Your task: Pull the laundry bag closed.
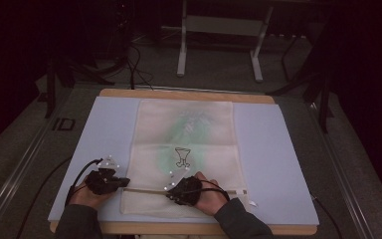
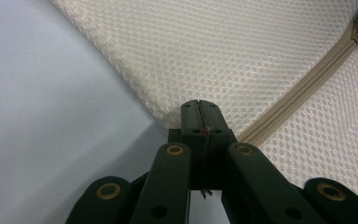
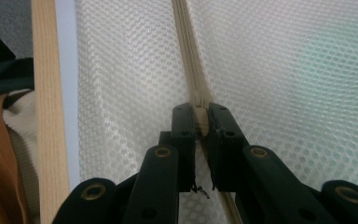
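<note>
A white mesh bag with a faint green print lies flat on a pale blue mat. A beige zipper runs across the bag near the front edge. My left gripper sits at the bag's left edge, where the zipper ends. In the left gripper view it is shut, pinching the mesh at that edge. My right gripper rests on the zipper line further right. In the right gripper view it is shut on the beige zipper pull, and the zipper runs on ahead.
The mat lies on a wooden table, whose front edge shows beside the person's clothing. A small white tag lies near the bag's front right corner. Behind the table, a white stand and cables are on the floor.
</note>
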Motion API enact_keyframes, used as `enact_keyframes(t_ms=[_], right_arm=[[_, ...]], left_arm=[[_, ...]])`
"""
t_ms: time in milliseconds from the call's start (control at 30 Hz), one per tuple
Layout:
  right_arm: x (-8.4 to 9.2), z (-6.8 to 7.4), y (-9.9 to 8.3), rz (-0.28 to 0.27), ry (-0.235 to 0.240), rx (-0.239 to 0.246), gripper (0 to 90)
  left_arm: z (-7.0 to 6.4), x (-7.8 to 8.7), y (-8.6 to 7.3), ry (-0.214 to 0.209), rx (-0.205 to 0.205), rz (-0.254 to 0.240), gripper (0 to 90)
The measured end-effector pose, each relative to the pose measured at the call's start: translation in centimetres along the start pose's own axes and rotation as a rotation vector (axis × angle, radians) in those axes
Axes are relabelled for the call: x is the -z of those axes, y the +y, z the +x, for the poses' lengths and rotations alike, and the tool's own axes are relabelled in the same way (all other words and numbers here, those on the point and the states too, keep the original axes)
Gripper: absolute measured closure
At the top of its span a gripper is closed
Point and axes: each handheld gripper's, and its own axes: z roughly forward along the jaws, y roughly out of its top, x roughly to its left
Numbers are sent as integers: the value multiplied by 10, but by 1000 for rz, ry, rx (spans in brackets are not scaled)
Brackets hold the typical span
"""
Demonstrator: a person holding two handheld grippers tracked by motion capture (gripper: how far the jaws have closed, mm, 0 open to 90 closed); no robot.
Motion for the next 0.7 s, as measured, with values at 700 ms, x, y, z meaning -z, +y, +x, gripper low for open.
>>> enact_keyframes(t_ms=[700], right_arm=[[8,-3,-10,-8,4,-5,823]], left_arm=[[0,0,0,0,0,0,897]])
